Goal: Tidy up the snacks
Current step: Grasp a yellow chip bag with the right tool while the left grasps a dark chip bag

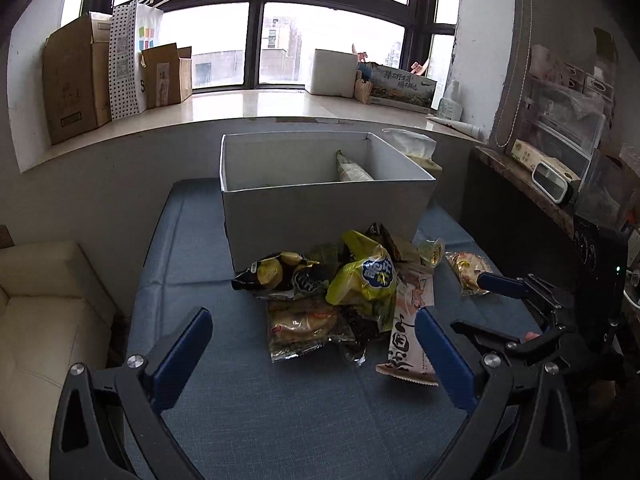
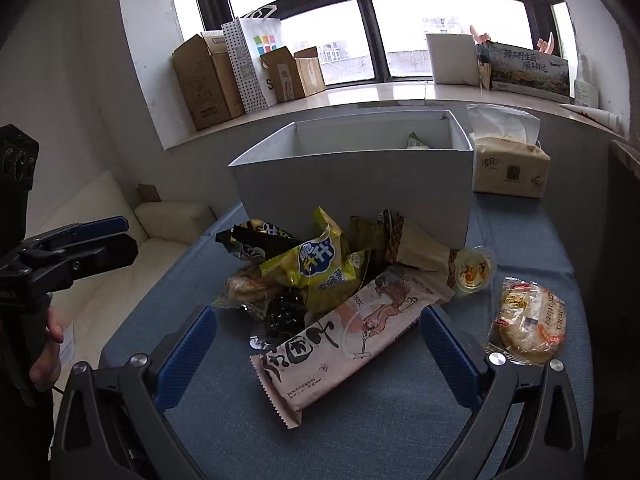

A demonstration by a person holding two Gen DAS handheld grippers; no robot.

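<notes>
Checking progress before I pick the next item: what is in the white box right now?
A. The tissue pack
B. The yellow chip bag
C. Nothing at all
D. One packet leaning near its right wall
D: a single packet leans inside the box near its right wall, while the yellow chip bag is in the pile on the cloth in front and the tissue pack stands outside, beside the box.

We see flat daylight from a blown-out window (image 1: 256, 40) behind a white box (image 1: 320, 208). The blue tablecloth (image 1: 280, 420) sits in soft, dim light with faint shadows. Snack wrappers (image 2: 320, 272) glint slightly. Fisheye distortion bends the frame edges, and the corners fall black.
</notes>
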